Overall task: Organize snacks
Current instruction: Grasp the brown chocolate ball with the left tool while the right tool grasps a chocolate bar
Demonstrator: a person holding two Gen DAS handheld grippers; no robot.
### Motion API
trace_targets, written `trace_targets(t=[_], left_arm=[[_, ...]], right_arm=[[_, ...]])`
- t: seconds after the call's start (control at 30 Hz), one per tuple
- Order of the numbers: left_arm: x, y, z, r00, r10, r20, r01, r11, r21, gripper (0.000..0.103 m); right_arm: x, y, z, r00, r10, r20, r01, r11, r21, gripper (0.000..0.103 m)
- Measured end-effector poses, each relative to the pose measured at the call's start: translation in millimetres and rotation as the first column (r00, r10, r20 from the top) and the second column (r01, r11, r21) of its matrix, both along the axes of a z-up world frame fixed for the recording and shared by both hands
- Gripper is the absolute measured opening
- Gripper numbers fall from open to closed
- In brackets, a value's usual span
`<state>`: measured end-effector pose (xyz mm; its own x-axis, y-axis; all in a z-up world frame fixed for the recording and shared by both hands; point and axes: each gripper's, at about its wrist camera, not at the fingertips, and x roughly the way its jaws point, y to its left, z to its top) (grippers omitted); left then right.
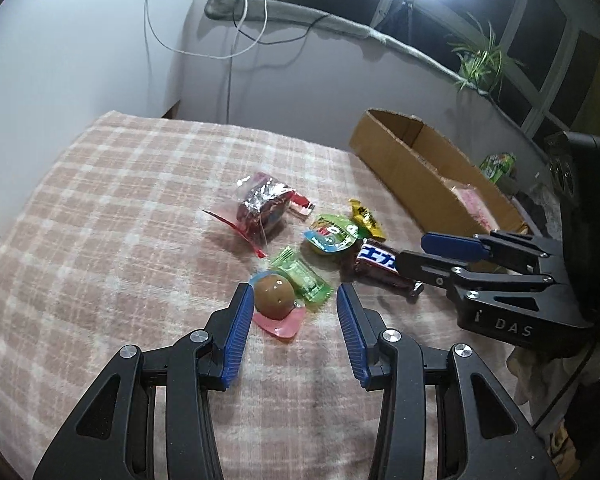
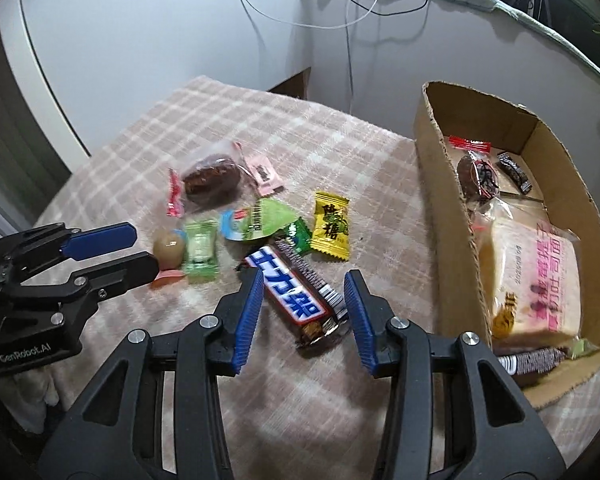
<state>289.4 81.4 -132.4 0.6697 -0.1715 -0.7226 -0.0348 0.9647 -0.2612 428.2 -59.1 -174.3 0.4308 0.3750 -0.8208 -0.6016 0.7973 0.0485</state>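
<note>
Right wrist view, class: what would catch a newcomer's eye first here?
The chocolate bar with its bold blue-and-white label lies on the checked blanket between the open right tongs. To its right stands the cardboard box, already holding several snacks. Left of the bar, a bright scatter of candies ends at the yellow candy.

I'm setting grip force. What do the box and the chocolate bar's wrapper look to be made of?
Box: plain brown cardboard, matte, with rough torn edges. Chocolate bar: glossy printed film wrapper, probably plastic, judging by its sheen and crimped ends. Both grippers hang open, the right gripper straddling the bar.
</note>
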Motion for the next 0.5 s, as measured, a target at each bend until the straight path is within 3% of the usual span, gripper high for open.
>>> trace_targets(t=[0.17, 0.5], left_arm=[[10, 2, -10, 0.999, 0.022, -0.031, -0.022, 1.000, 0.020, 0.042], [19, -1, -23, 0.999, 0.010, -0.054, -0.008, 1.000, 0.026, 0.039]], right_arm=[[9, 4, -6, 1.000, 0.003, -0.001, -0.003, 1.000, -0.007, 0.049], [10, 16, -7, 0.998, 0.063, -0.008, -0.063, 0.998, -0.021, 0.049]])
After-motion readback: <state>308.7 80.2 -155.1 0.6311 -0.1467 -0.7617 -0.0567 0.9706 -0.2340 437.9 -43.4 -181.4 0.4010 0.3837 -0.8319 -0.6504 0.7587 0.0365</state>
